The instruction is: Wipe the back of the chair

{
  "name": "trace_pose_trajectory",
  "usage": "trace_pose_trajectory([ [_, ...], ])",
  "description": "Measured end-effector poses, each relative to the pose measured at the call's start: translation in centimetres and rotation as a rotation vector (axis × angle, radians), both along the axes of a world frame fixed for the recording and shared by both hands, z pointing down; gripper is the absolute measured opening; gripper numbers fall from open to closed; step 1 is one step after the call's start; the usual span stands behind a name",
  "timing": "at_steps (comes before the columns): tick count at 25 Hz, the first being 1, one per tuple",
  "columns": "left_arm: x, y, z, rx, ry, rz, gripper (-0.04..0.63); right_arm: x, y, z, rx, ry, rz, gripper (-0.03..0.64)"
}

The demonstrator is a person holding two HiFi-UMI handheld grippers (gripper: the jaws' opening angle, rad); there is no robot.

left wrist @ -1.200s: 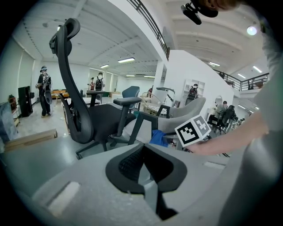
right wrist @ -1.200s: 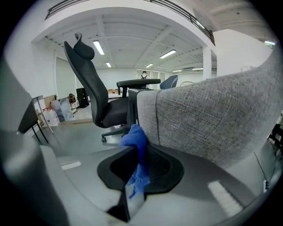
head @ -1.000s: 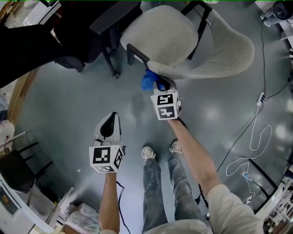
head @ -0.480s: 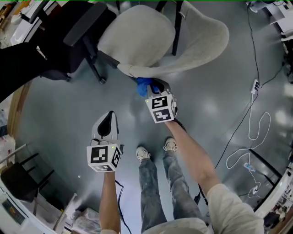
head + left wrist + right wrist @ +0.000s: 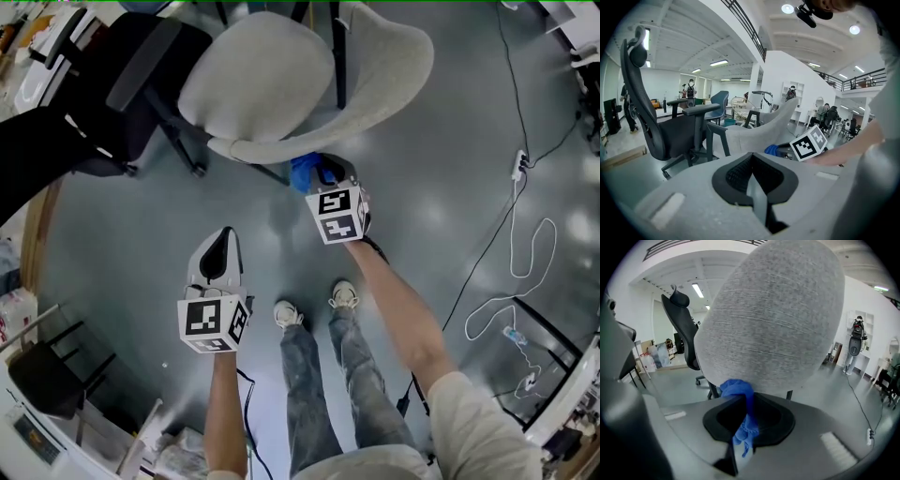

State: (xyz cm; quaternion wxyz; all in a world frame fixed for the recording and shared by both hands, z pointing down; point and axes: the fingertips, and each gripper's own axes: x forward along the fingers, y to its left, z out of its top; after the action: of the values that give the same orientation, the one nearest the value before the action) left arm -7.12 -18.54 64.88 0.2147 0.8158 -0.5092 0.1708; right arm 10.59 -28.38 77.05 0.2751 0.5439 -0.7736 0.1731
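Note:
A light grey fabric chair [image 5: 281,84] stands ahead of me, its rounded back [image 5: 773,319] filling the right gripper view. My right gripper [image 5: 323,178] is shut on a blue cloth [image 5: 305,172], and the cloth [image 5: 738,390] presses against the lower edge of the chair back. My left gripper [image 5: 218,255] hangs lower and to the left, away from the chair, its jaws shut with nothing between them. From the left gripper view the grey chair [image 5: 759,129], the blue cloth [image 5: 771,149] and the right gripper's marker cube [image 5: 808,143] show ahead.
A black mesh office chair [image 5: 112,66] stands just left of the grey one, also seen as the black chair [image 5: 656,117] in the left gripper view. White and black cables [image 5: 516,262] trail over the grey floor at the right. My feet [image 5: 314,305] are below the grippers.
The chair has shifted left and up in the head view as I moved round it. My right gripper with the cloth stays at the chair back's lower edge. The left gripper has hardly moved.

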Motion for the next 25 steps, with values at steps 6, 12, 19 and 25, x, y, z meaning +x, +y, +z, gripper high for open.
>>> trace_pose_trajectory([
  [6, 1.7, -0.1, -0.4, 0.004, -0.001, 0.002, 0.000, 3.1, -0.4, -0.4, 0.008, 0.016, 0.025, 0.040],
  [12, 3.2, 0.0, -1.1, 0.013, -0.005, 0.021, 0.000, 3.7, 0.5, -0.9, 0.016, 0.018, 0.006, 0.040],
  [19, 2.8, 1.0, -1.7, 0.012, -0.001, 0.001, 0.000, 4.8, 2.9, -3.5, 0.062, -0.025, 0.015, 0.040],
  [25, 2.1, 2.4, -3.7, 0.022, 0.007, -0.010, 0.000, 6.0, 6.7, -7.6, 0.105, -0.048, 0.031, 0.040],
])
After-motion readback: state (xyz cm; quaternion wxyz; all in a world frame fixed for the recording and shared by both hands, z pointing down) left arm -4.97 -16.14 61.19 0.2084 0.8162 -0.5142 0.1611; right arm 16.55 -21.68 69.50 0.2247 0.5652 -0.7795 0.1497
